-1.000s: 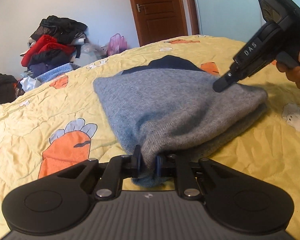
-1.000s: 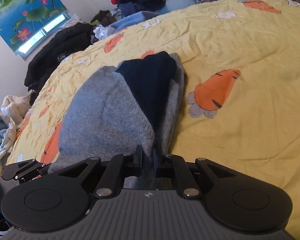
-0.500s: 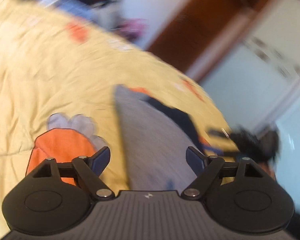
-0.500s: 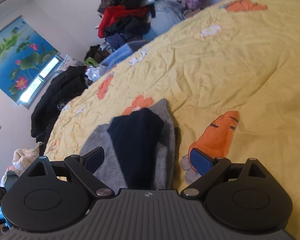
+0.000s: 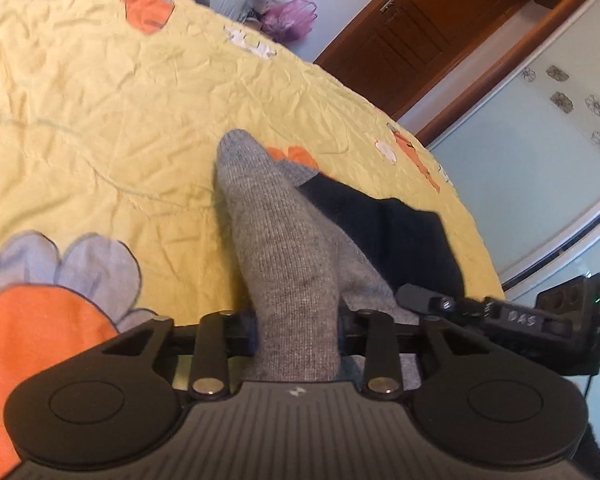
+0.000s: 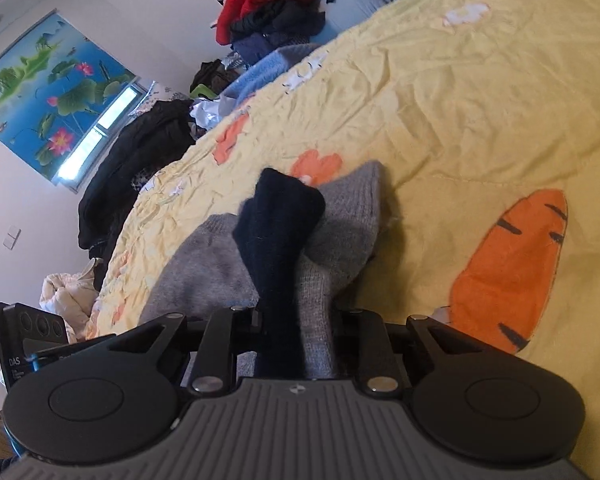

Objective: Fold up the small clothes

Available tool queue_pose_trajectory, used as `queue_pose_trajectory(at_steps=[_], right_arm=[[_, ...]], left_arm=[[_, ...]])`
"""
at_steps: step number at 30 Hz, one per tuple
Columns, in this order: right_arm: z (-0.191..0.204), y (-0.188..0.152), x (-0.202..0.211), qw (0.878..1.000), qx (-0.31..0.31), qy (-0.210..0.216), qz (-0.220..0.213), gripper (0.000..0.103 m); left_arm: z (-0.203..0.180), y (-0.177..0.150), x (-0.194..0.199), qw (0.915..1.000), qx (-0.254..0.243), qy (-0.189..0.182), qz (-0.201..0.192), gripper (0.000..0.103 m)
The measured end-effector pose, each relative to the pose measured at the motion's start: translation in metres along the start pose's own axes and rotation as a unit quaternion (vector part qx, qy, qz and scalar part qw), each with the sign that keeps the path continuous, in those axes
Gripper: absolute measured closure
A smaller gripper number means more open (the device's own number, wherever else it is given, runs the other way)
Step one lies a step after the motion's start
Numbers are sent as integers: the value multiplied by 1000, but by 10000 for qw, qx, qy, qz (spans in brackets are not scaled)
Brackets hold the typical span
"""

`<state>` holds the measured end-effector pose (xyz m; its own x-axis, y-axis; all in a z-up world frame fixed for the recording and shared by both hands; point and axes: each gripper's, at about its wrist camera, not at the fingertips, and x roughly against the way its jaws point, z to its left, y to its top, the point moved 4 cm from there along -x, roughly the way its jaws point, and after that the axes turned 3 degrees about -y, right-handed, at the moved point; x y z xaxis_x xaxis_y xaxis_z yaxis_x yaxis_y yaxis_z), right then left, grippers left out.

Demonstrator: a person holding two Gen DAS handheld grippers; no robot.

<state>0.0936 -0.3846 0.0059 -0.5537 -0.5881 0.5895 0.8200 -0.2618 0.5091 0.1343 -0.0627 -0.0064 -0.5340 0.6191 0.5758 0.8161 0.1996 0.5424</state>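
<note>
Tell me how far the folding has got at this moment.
Done: the grey and navy knit garment lies doubled on the yellow bedspread. In hand: left gripper and right gripper are both closing on bunched fabric. Left: a further fold looks pending.

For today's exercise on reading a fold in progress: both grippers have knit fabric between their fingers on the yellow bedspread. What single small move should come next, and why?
Probably lift both pinched edges together and carry them across. The left gripper is closing on grey knit of the sweater, the right gripper on grey and navy layers; the bulk lies bunched on the bedspread.
</note>
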Motion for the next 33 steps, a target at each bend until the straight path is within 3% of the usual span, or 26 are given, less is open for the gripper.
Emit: queue_pose_trajectory(at_steps=[5,10,12,13,14,15,18,19,24,26,27,28,29,33], right_arm=[[45,6,-3,9989,152,442,-26,73],[73,12,-48,9980,38,600,175,73],[73,13,-72,9987,32,453,235,62],[69,11,-81,9996,38,196,223,55],[64,10,-85,9998,-72,-43,191,42],[59,8,-84,9995,-238,-110,170,40],[59,-6,-52,9995,-281,141,6,27],[61,-12,-39,9997,-187,128,-21,27],[64,-61,-7,9988,-47,195,444,27],[73,-78,-10,9977,71,207,644,27],[79,-85,-12,9972,262,143,693,33],[84,-90,-15,9963,473,70,720,42],[85,-92,-20,9953,538,45,802,77],[94,-80,-10,9933,859,96,768,80]], left_arm=[[3,15,35,9990,-348,226,-144,74],[46,53,51,9980,-138,611,-47,73],[65,54,42,9965,-47,823,115,68],[71,51,40,9964,36,834,174,61],[72,48,46,9970,62,763,87,60],[70,44,56,9976,29,686,-87,59],[65,21,89,9967,-231,642,-443,34],[65,11,98,9966,-261,614,-493,29],[68,-33,110,9996,-33,257,-88,29],[66,-45,106,9998,18,218,12,31],[62,-47,105,9996,-49,280,-55,33],[60,-47,102,9995,-84,308,17,61],[58,-46,96,9992,-33,356,188,82],[44,-43,102,9987,-229,385,239,86]])
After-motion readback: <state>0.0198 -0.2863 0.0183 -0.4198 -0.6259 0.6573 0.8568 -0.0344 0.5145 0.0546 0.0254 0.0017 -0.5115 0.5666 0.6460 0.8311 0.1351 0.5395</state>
